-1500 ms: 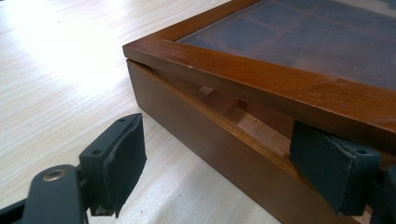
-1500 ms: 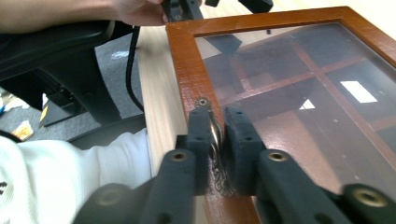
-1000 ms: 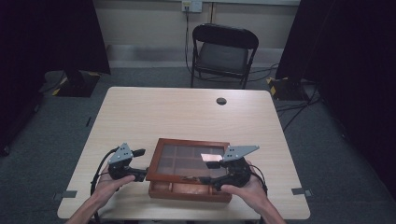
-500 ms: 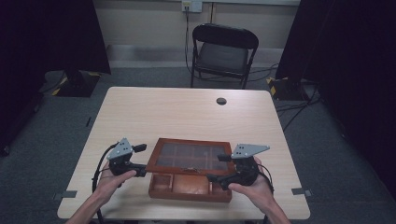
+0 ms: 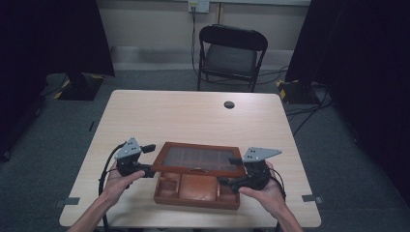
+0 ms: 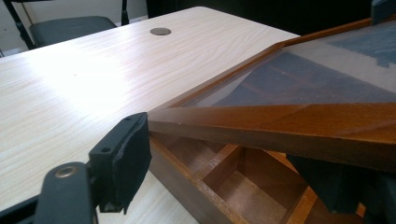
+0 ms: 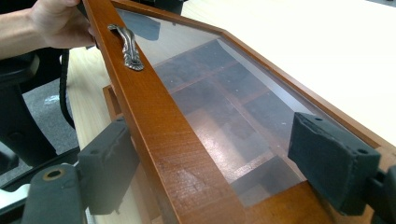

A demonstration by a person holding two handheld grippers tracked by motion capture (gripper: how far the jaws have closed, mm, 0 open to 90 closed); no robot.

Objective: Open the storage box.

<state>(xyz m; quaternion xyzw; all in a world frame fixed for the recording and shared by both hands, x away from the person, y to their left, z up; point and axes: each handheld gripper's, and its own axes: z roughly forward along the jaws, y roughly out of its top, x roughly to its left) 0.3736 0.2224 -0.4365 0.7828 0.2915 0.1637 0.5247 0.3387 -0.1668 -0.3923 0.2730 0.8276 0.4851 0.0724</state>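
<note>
A brown wooden box (image 5: 196,194) with several compartments stands near the table's front edge. Its glass-paned lid (image 5: 200,159) is tilted up at the front, over the compartments. My left gripper (image 5: 147,169) has just been closing and is shut on the lid's left front corner (image 6: 196,122), one pad (image 6: 128,158) against the frame. My right gripper (image 5: 227,181) has just been opening. It is open at the right front corner, and the lid's front rail (image 7: 173,154) runs between its jaws (image 7: 222,170). A metal handle (image 7: 128,46) sits on that rail.
The light wooden table (image 5: 193,121) has a round cable hole (image 5: 229,104) at the back. A black folding chair (image 5: 231,55) stands behind it. Cables trail from both grippers off the front edge. Dark curtains hang on both sides.
The lid's front edge has risen, so more of the compartments shows beneath it. The right gripper has shifted slightly right and its jaws have spread. The left hand has stayed put.
</note>
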